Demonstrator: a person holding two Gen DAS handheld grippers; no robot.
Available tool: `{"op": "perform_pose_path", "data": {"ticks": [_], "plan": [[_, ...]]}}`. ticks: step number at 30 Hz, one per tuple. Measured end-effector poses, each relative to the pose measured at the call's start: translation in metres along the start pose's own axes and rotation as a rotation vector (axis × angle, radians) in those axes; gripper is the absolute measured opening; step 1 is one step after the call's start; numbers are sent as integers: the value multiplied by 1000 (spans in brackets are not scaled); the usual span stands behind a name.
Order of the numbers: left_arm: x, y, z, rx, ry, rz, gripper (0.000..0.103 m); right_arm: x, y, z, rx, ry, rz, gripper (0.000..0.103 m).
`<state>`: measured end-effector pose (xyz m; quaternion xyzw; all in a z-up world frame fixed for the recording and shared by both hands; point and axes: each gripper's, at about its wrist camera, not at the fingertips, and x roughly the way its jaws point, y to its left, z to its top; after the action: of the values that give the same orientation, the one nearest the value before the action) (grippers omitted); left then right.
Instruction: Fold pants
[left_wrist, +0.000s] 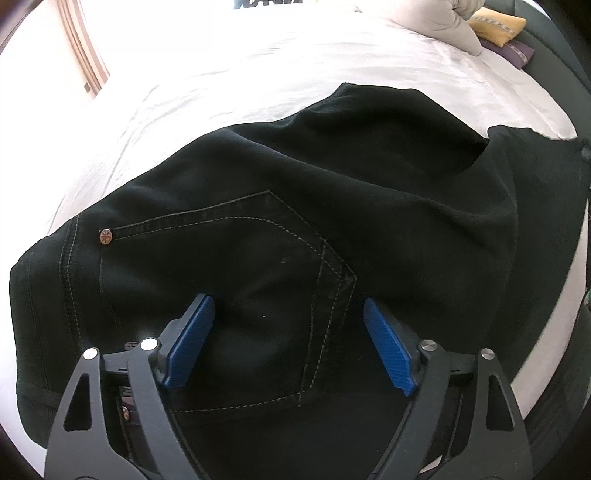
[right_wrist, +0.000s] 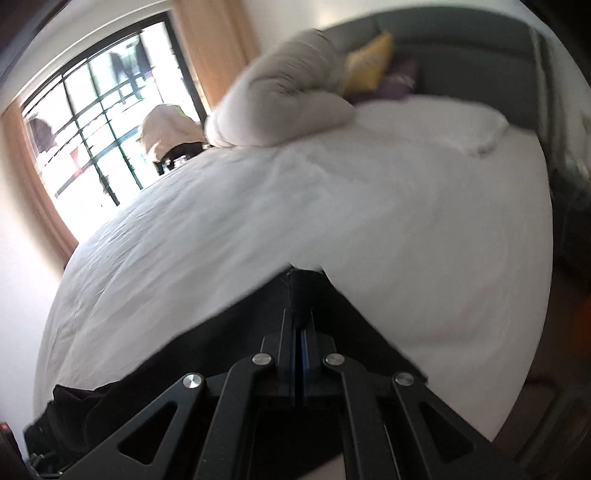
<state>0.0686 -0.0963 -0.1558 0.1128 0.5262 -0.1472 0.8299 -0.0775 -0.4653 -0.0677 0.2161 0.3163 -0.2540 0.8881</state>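
Black pants (left_wrist: 295, 206) lie on the white bed (left_wrist: 229, 74), back pocket up, with a round rivet (left_wrist: 105, 236) at the pocket's corner. My left gripper (left_wrist: 288, 306) is open, its blue pads (left_wrist: 192, 343) just above the pocket, holding nothing. My right gripper (right_wrist: 300, 291) is shut on an edge of the black pants (right_wrist: 221, 350) and holds the cloth lifted over the bed (right_wrist: 332, 206). The lifted leg shows at the right in the left wrist view (left_wrist: 535, 177).
A rumpled grey duvet (right_wrist: 280, 107) and yellow (right_wrist: 367, 61) and purple (right_wrist: 399, 83) cushions lie by the grey headboard (right_wrist: 480, 48). A window with curtains (right_wrist: 96, 122) is beyond the bed's far side. The bed's right edge (left_wrist: 554, 314) drops to the floor.
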Motion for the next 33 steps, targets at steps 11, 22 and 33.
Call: {"op": "perform_pose_path", "data": {"ticks": [11, 22, 33], "plan": [[4, -13, -7, 21, -15, 6, 88, 13, -34, -18, 72, 57, -50, 2], [1, -13, -5, -10, -17, -13, 90, 57, -86, -61, 294, 197, -31, 3], [1, -6, -6, -31, -31, -40, 90, 70, -87, -56, 198, 179, -50, 3]]}}
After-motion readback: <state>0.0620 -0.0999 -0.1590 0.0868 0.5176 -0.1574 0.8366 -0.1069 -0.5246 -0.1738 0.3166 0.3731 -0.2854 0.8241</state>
